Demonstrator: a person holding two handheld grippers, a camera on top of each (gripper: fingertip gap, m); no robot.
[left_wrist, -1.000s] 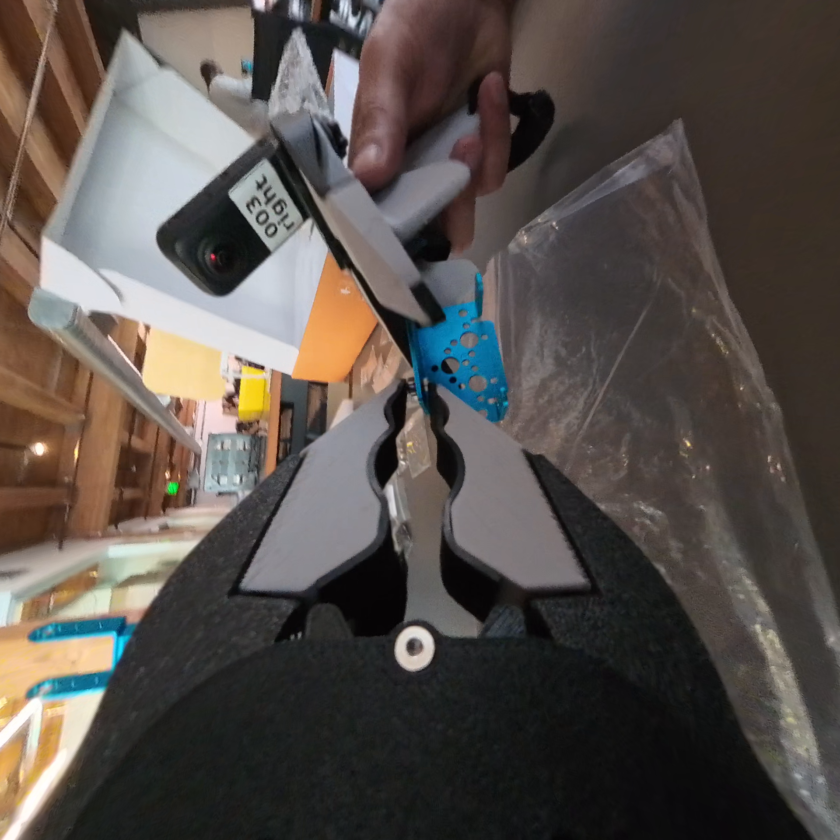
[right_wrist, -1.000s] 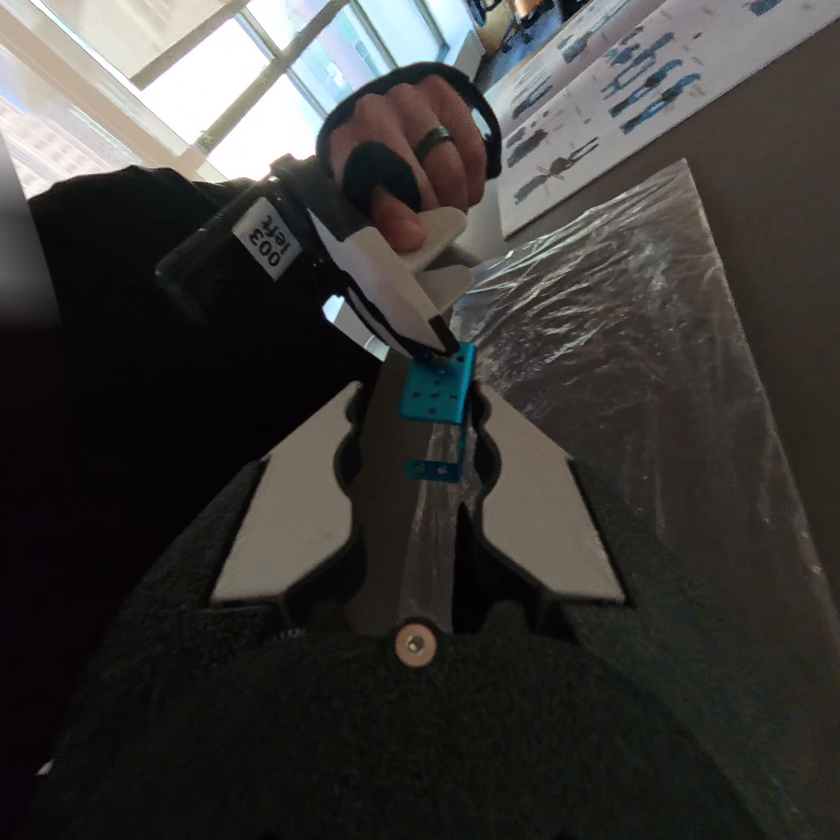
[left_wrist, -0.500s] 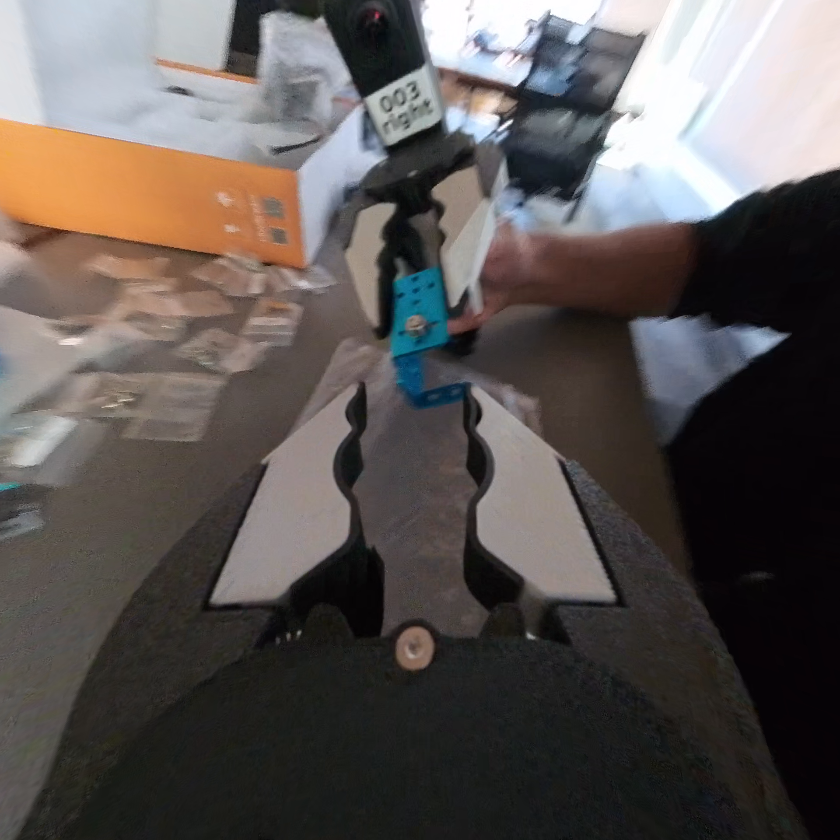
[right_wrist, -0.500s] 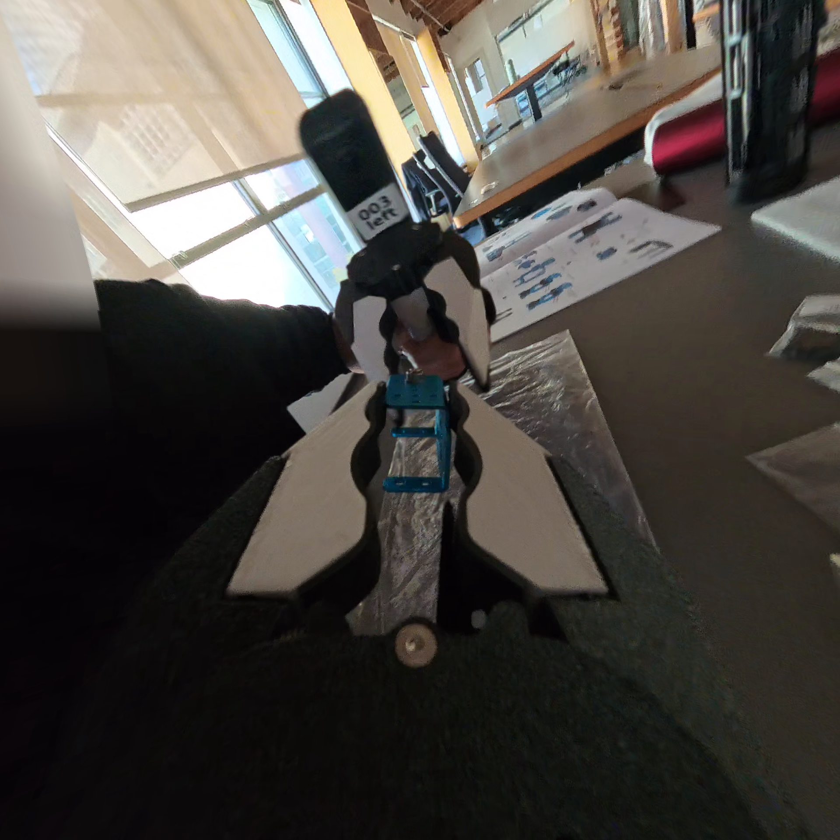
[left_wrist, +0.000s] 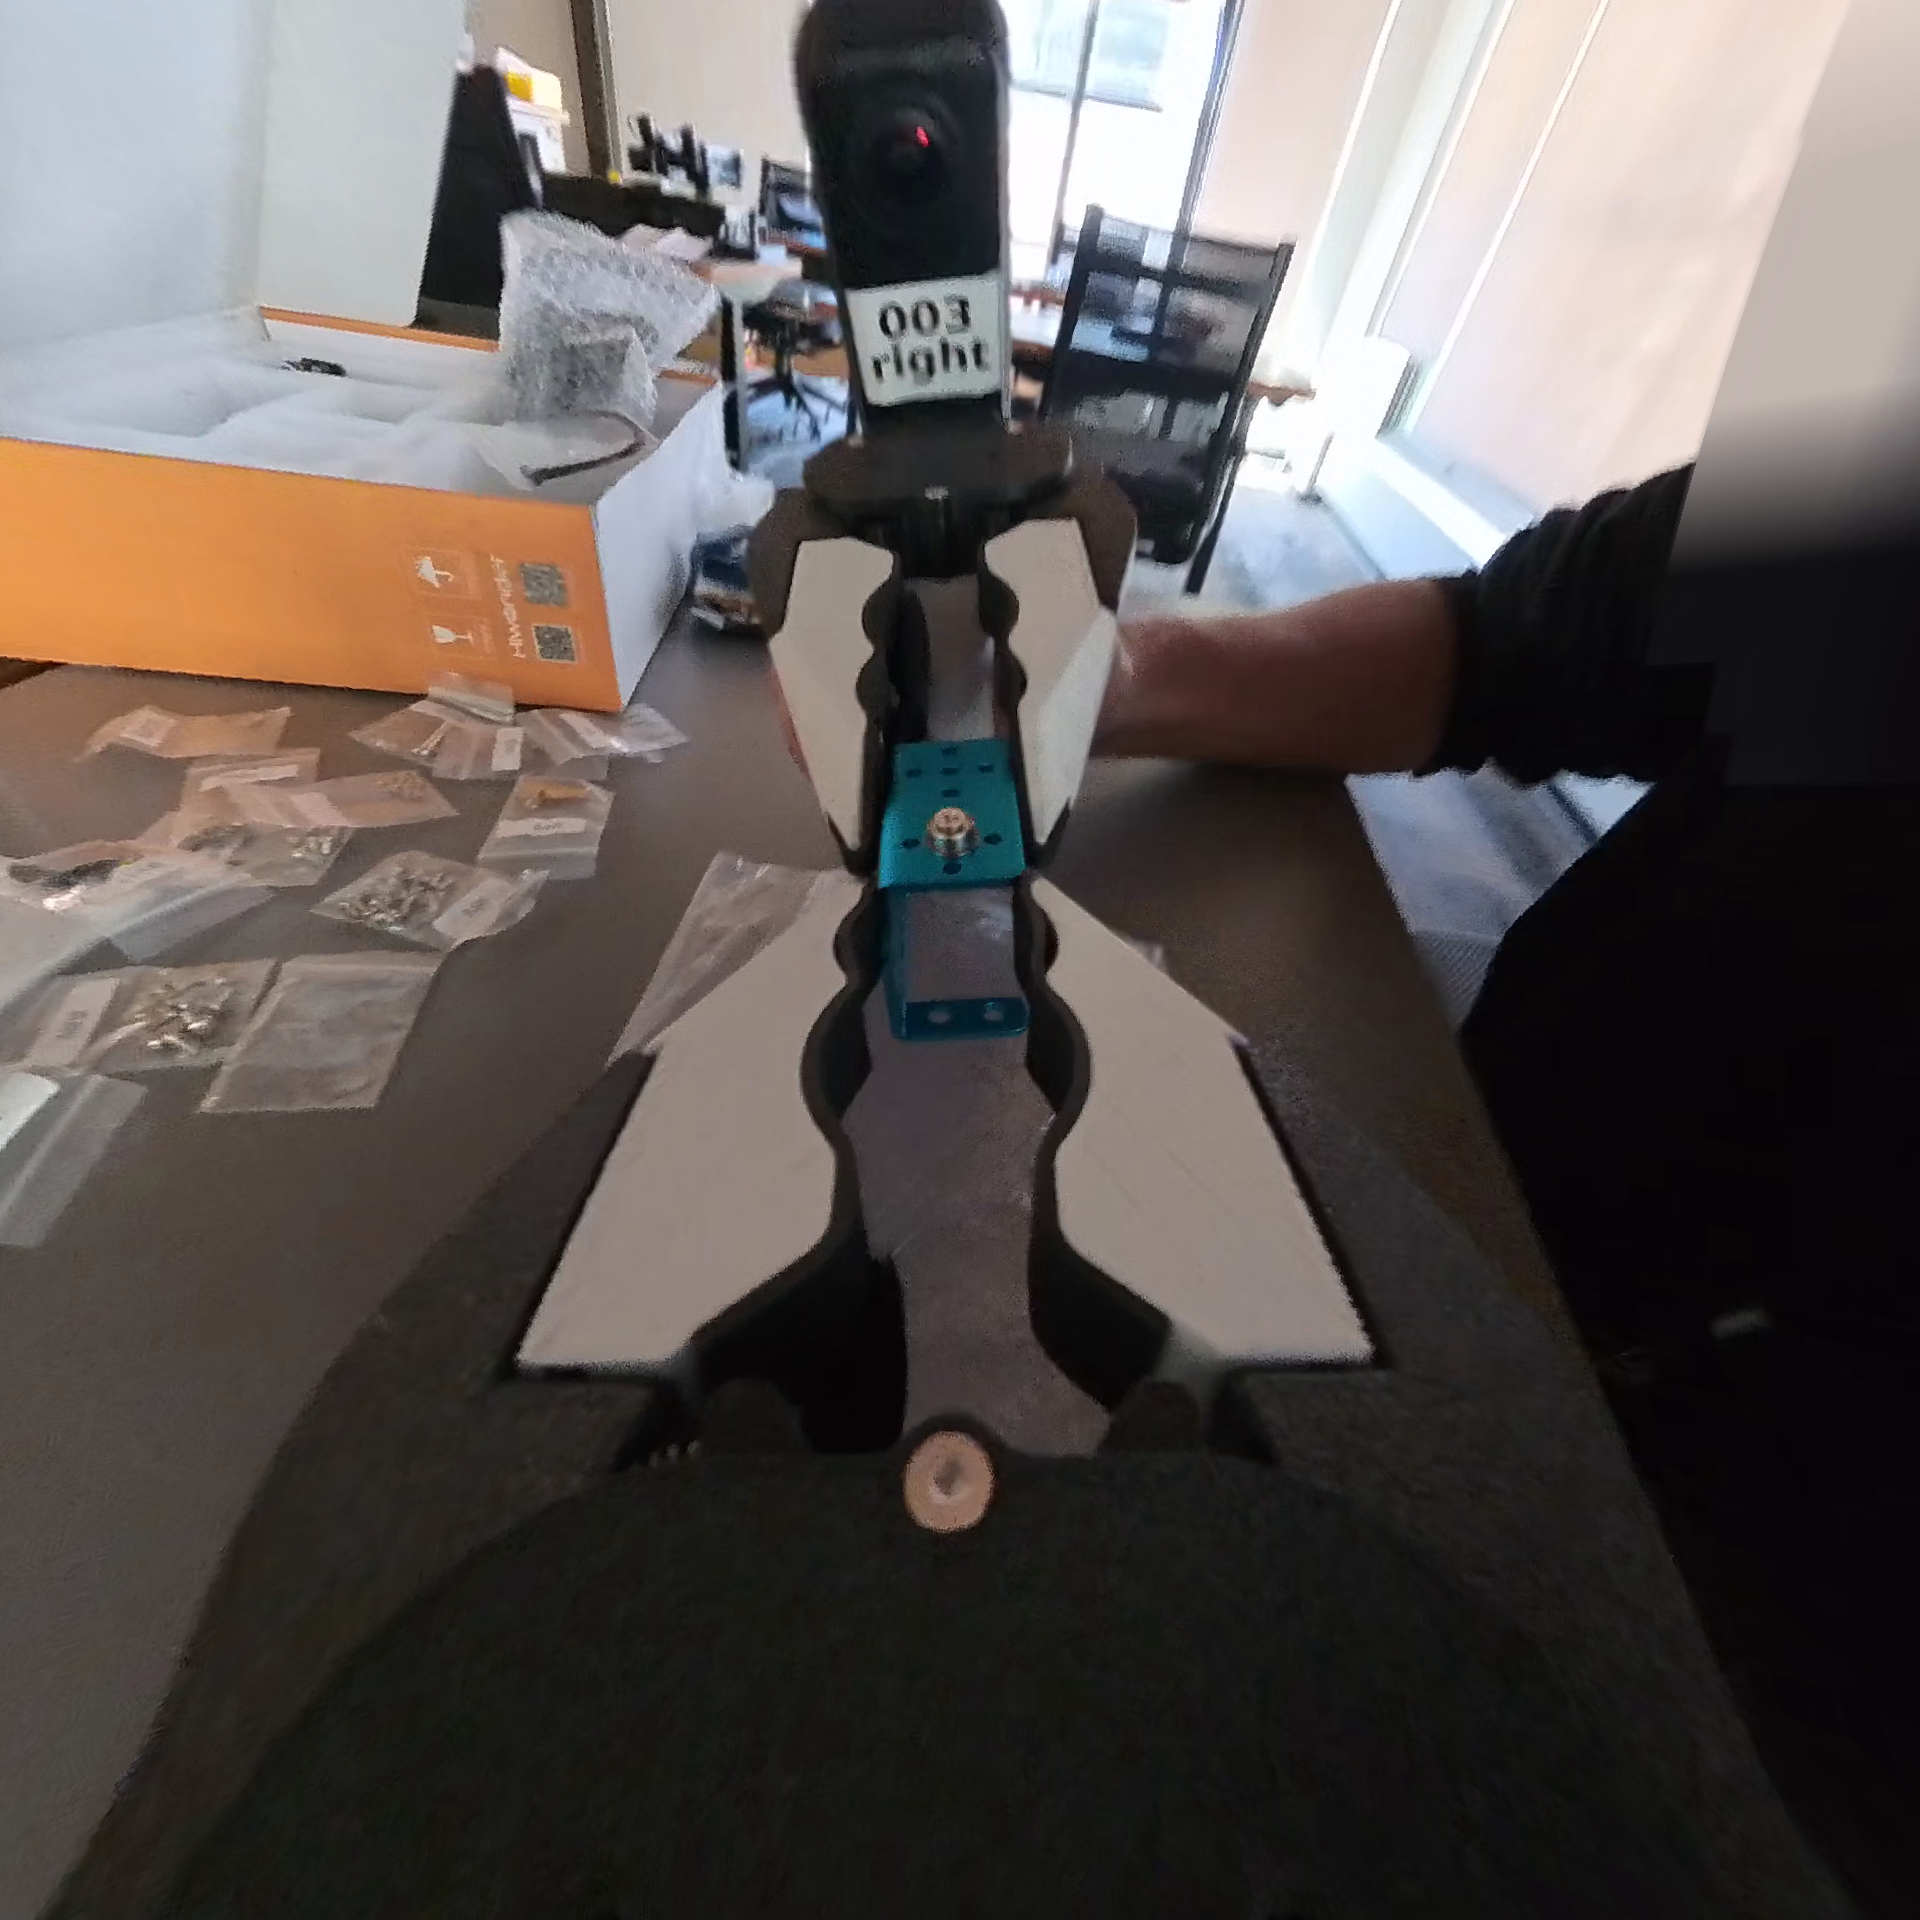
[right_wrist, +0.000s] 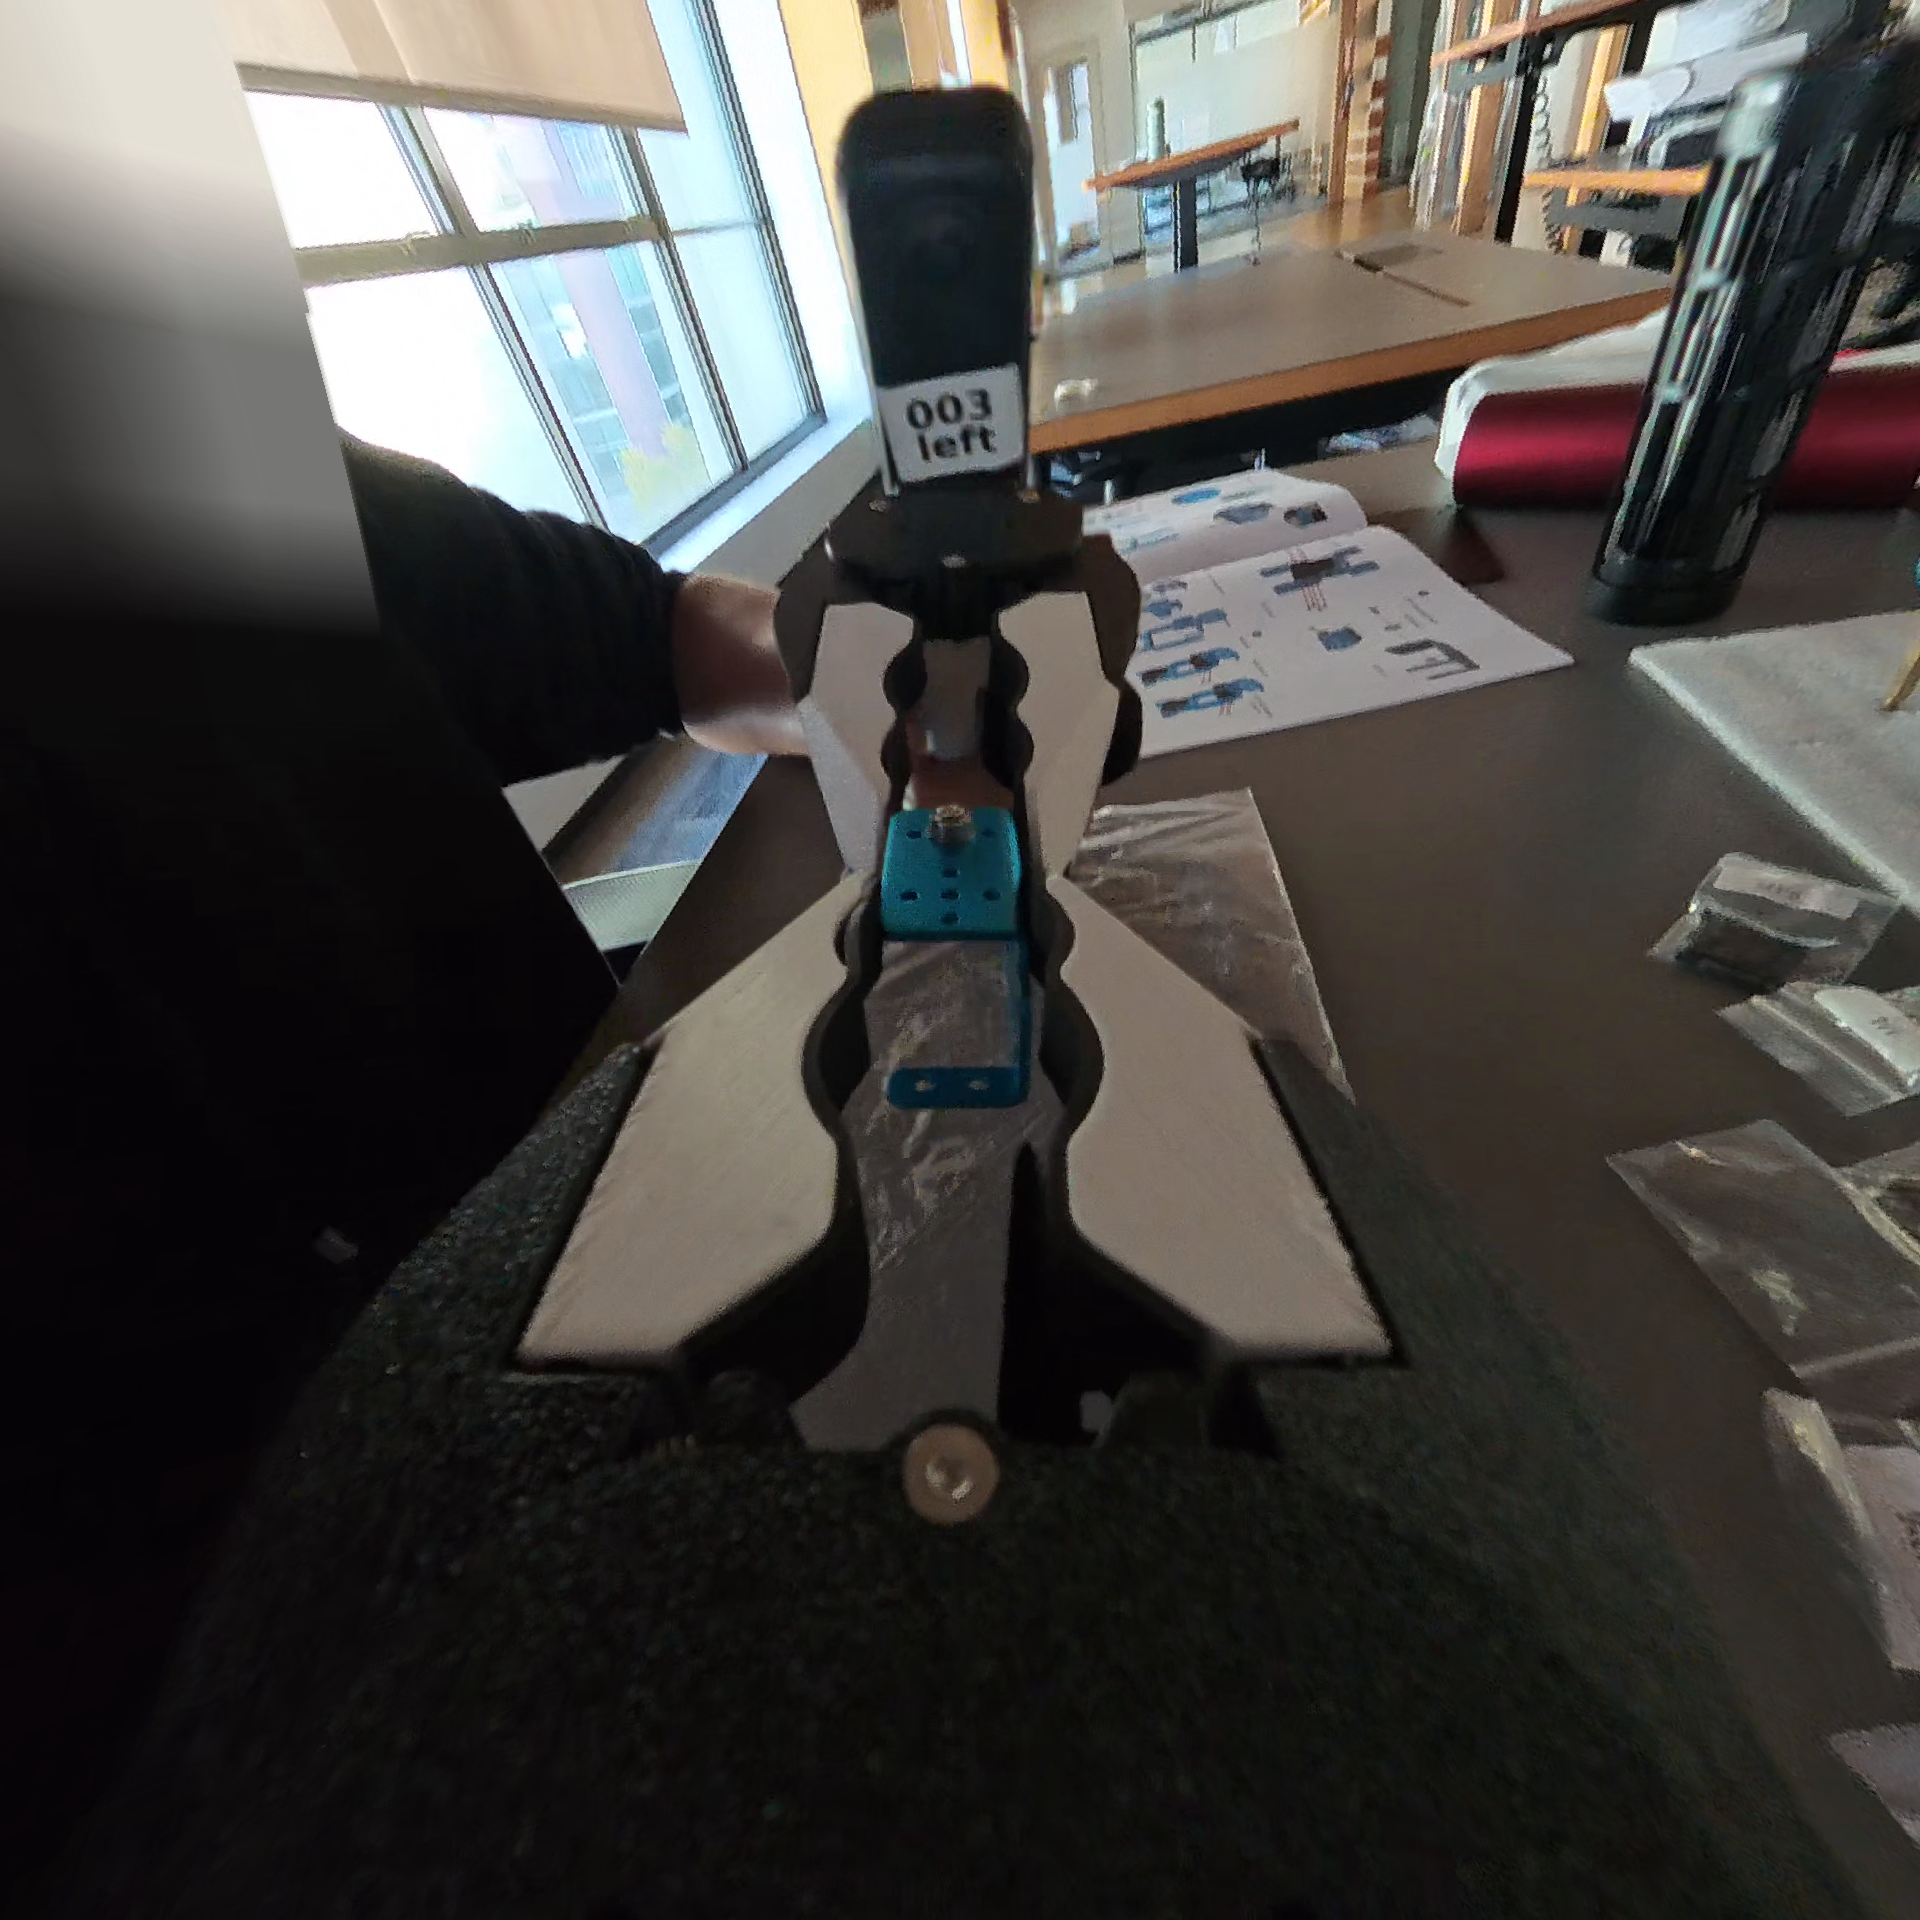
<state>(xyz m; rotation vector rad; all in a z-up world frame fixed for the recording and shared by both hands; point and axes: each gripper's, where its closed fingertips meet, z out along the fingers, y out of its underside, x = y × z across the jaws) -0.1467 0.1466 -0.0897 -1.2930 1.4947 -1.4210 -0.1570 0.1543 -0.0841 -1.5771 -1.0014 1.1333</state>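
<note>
- Dark table (left_wrist: 312, 1247) is spreading under both claws in an office room; windows are glaring behind.
- I am holding my left claw (left_wrist: 951, 906) and right claw (right_wrist: 956, 885) nose to nose, above the table.
- Bracket (left_wrist: 914, 790), blue and drilled with holes, is hanging between the two claws, off the table, with a screw (left_wrist: 948, 831) showing in its top face.
- Right claw is pinching the bracket by its sides; the left claw's fingers are pressing on it from the other end.
- Change: a second ago both views were rolling sideways; now they are sitting level. Half a second ago the left claw was standing wider, with the bracket just beyond its tips; now it is closing on the bracket.
- Clear bag (right_wrist: 1195, 914) is lying flat below the bracket.
- Small bags (left_wrist: 416, 894) of hardware are lying scattered off to one side, near an orange box (left_wrist: 260, 582).
- Booklet (right_wrist: 1330, 623) is lying open beyond the bag, showing blue diagrams.
- Writing: a white label (left_wrist: 928, 338) is sitting on each claw's camera, the box is carrying printed marks and square codes, and the bags are bearing stickers; I am not copying any.
</note>
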